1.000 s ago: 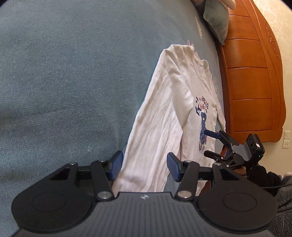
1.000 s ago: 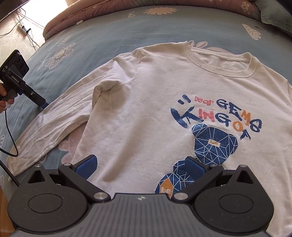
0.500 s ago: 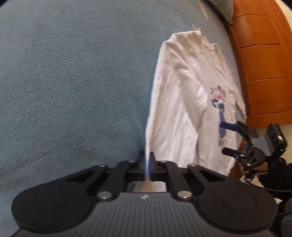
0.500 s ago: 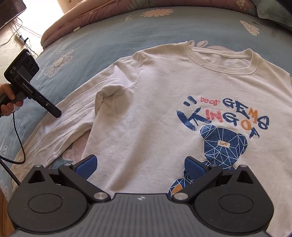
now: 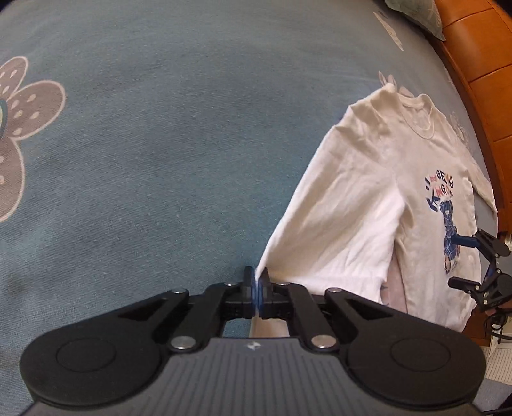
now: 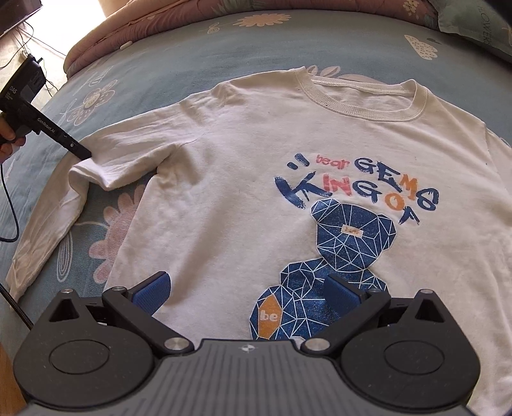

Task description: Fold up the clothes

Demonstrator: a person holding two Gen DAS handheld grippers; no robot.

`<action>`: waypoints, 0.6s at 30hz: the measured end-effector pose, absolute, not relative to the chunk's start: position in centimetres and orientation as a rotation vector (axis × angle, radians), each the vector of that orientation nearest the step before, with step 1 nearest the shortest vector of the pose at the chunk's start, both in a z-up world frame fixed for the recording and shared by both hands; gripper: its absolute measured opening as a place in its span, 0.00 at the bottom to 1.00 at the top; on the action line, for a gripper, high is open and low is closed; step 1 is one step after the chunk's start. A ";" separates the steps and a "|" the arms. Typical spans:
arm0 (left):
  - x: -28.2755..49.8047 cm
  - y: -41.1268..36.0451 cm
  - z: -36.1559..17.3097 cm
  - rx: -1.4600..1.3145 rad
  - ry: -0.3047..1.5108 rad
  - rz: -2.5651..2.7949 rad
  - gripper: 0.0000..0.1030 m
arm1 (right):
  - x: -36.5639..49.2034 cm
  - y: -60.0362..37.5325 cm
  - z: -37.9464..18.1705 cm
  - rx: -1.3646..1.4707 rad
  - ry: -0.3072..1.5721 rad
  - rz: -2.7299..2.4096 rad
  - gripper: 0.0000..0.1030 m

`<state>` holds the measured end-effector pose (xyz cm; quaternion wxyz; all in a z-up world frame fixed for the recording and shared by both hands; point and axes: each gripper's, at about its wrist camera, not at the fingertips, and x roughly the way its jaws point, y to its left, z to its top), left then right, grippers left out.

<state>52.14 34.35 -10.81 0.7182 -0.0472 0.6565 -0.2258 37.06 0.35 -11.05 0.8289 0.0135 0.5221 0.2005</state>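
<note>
A white long-sleeved shirt (image 6: pixel 243 179) with a blue bear print lies face up on the blue bedspread (image 6: pixel 166 54). My left gripper (image 5: pixel 257 283) is shut on the edge of the shirt's sleeve (image 5: pixel 323 236) and holds it raised off the bed. In the right wrist view the same left gripper (image 6: pixel 81 154) pinches the sleeve (image 6: pixel 105 169) midway, and the sleeve bends there, its cuff end trailing down to the lower left. My right gripper (image 6: pixel 246 292) stands open low over the shirt's hem by the bear print (image 6: pixel 348 236), nothing between its fingers.
A wooden headboard (image 5: pixel 480 80) runs along the bed's right side, with a pillow (image 5: pixel 416 12) near it. A pink quilt (image 6: pixel 192 14) lies at the far end. A black cable (image 6: pixel 9 204) hangs from the left gripper. The blue bedspread (image 5: pixel 144 144) spreads wide to the left.
The left gripper closed on the sleeve and lifted it, drawing it in toward the shirt's body so the sleeve now bends. The right gripper stayed in place, open.
</note>
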 end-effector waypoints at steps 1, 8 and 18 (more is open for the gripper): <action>52.3 34.3 -10.9 -0.101 1.453 -0.493 0.05 | 37.1 0.4 -11.1 0.032 1.108 0.426 1.00; 50.4 36.3 -10.5 -0.239 1.427 -0.485 0.35 | 37.0 0.8 -11.3 0.026 1.120 0.459 1.00; 42.2 42.4 -12.0 -0.577 1.426 -0.438 0.47 | 37.3 1.0 -11.3 -0.007 1.139 0.495 1.00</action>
